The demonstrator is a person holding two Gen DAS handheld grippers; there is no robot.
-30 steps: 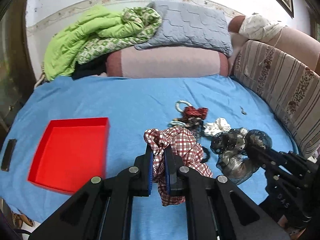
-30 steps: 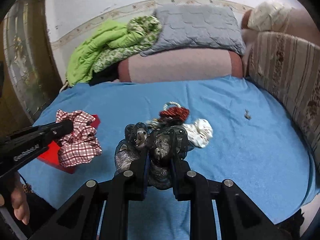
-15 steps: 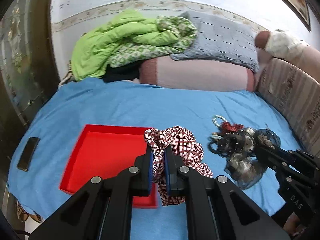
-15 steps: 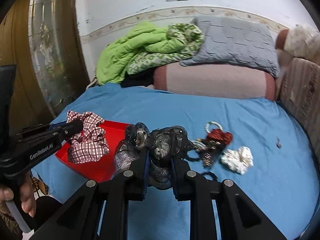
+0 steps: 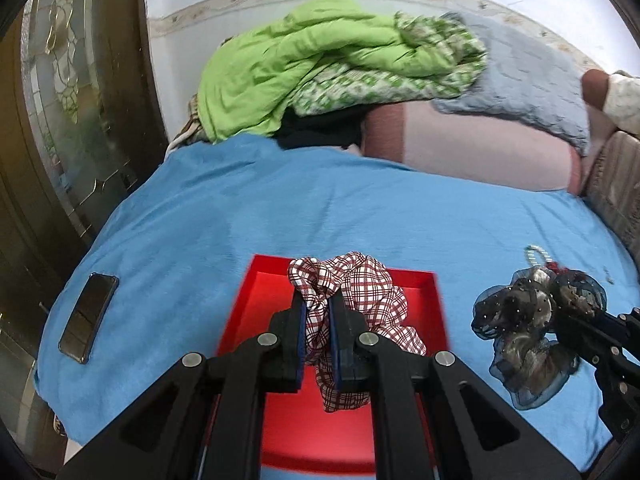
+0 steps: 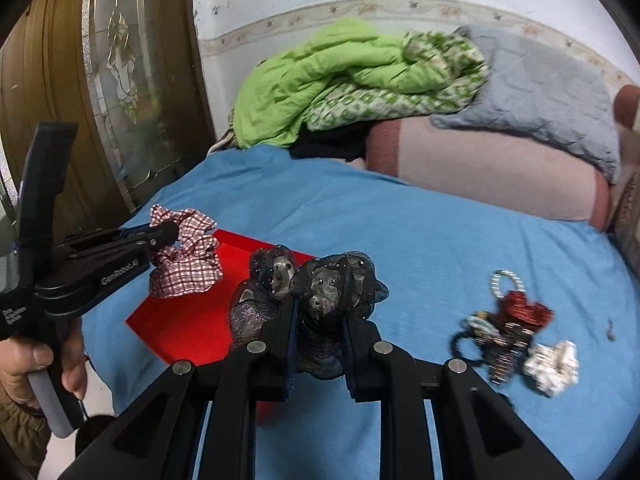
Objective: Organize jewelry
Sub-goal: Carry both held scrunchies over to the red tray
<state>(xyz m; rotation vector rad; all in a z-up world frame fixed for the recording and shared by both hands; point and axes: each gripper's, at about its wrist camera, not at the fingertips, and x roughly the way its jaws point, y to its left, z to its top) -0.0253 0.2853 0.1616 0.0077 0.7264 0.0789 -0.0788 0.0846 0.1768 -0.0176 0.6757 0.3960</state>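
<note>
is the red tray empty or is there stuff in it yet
Apparently empty: the red tray shows only bare floor where visible. The plaid scrunchie is clamped in the left gripper above it.

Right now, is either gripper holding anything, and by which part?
Both are. The left gripper pinches the red plaid scrunchie by a fold of its fabric, above the red tray. The right gripper clamps the dark sheer scrunchie through its bunched middle.

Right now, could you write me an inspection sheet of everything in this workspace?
Surface: blue bedsheet.
Job's things: red tray; plaid scrunchie held above it; dark sheer scrunchie; jewelry pile and white scrunchie on the sheet.
Clutter: phone; green quilt; grey pillow.
Grippers: left tool shut on plaid scrunchie; right tool shut on dark sheer scrunchie.
Cables: nothing seen.
Surroundings: glass-panelled door, white wall.
</note>
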